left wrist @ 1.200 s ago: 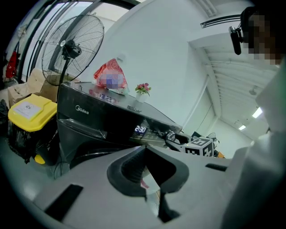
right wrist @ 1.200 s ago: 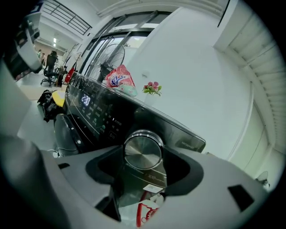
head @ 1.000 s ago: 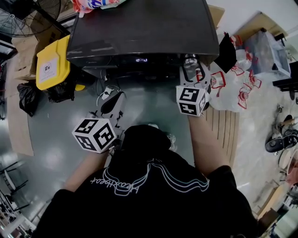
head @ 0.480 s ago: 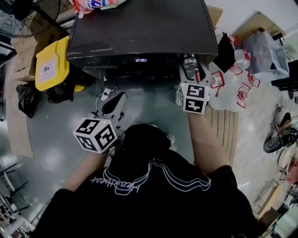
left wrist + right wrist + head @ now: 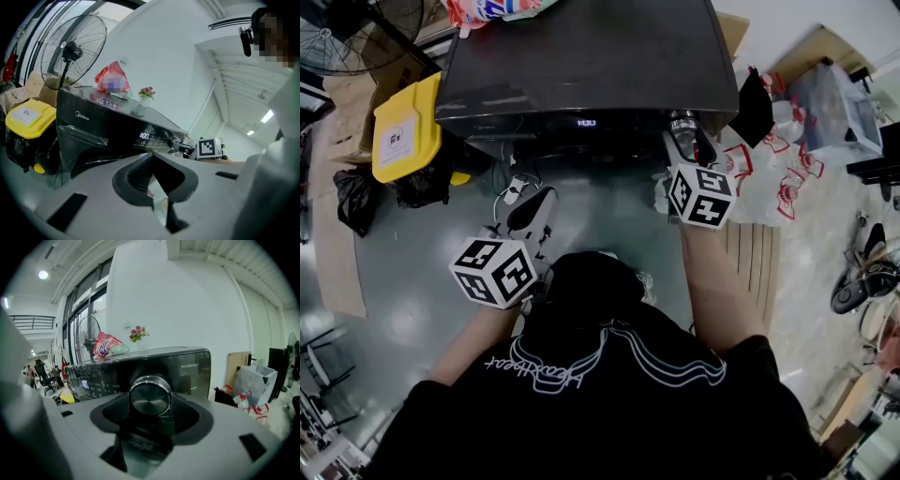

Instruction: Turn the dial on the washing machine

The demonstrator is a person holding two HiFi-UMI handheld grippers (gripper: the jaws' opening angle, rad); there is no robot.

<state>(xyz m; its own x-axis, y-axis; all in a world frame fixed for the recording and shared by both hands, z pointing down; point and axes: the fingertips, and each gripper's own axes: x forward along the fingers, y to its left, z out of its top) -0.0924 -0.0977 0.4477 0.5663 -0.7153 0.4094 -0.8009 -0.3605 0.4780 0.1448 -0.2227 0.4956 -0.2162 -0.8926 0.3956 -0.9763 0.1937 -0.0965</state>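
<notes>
The black washing machine (image 5: 581, 56) stands in front of me, its lit display (image 5: 586, 122) on the front panel. Its round silver dial (image 5: 682, 119) sits at the panel's right end. My right gripper (image 5: 685, 133) is shut on that dial; in the right gripper view the dial (image 5: 150, 397) fills the gap and both jaws press its sides. My left gripper (image 5: 521, 192) hangs lower left, away from the machine, shut with nothing in it. In the left gripper view its jaw tips (image 5: 152, 157) meet, and the display (image 5: 144, 136) shows behind them.
A yellow-lidded bin (image 5: 401, 127) and a black bag (image 5: 354, 197) stand left of the machine, with a fan (image 5: 337, 33) behind. White plastic bags with red print (image 5: 769, 169) lie on the floor at right. A detergent bag (image 5: 112, 79) and small flowers (image 5: 146, 92) rest on top.
The right gripper has rolled clockwise on the dial, shown by its marker cube tilting. The figures on the display have changed. The left gripper has stayed put.
</notes>
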